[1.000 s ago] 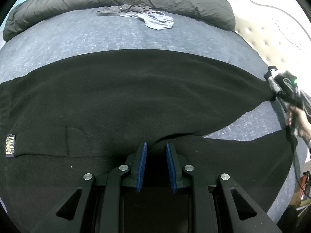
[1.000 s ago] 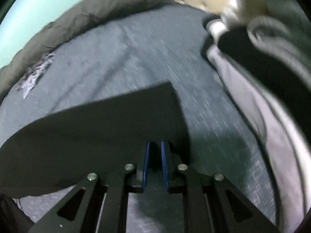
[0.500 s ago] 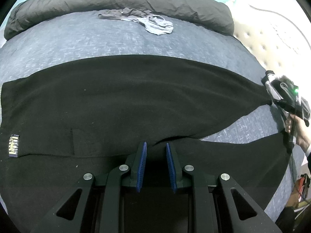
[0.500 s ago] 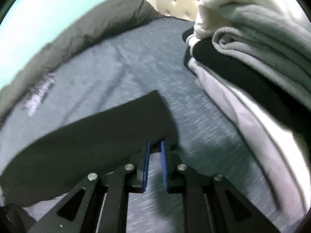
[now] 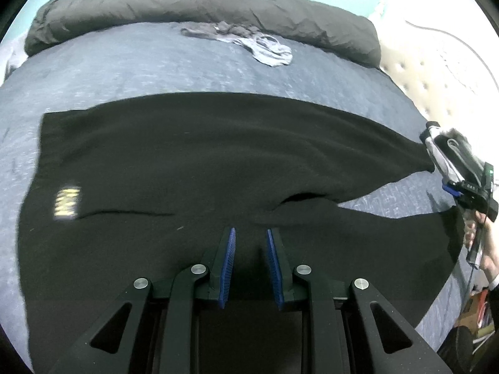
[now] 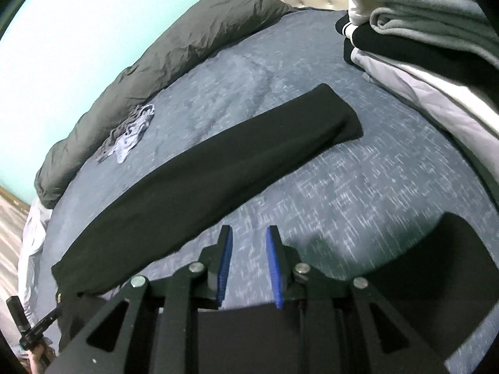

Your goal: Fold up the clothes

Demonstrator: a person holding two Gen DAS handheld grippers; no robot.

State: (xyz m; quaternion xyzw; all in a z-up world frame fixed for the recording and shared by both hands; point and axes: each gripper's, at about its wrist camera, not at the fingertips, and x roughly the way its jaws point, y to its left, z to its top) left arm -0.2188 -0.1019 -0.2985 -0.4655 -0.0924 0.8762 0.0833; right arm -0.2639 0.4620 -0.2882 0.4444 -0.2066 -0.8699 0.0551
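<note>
Black trousers (image 5: 218,155) lie spread across the blue-grey bed (image 5: 124,71), with a yellow label (image 5: 67,202) near the waist at the left. My left gripper (image 5: 249,233) hovers low over the crotch area, open, with cloth under the pads but none pinched. In the right wrist view one leg (image 6: 218,168) lies flat and straight on the bed. The other leg's end (image 6: 452,265) shows at the lower right. My right gripper (image 6: 248,230) is open above bare sheet between the two legs, holding nothing. The left wrist view shows it (image 5: 432,152) at the far leg's end.
A rolled dark grey duvet (image 5: 202,3) runs along the far side. A small crumpled grey garment (image 5: 265,50) lies in front of it. A stack of folded clothes (image 6: 421,31) sits by the tufted headboard (image 5: 421,71). A hand (image 5: 480,249) holds the right tool.
My right gripper was shut on the leg's hem; it has opened, let go and drawn back, and the leg now lies flat. The left gripper has lifted slightly and stays open.
</note>
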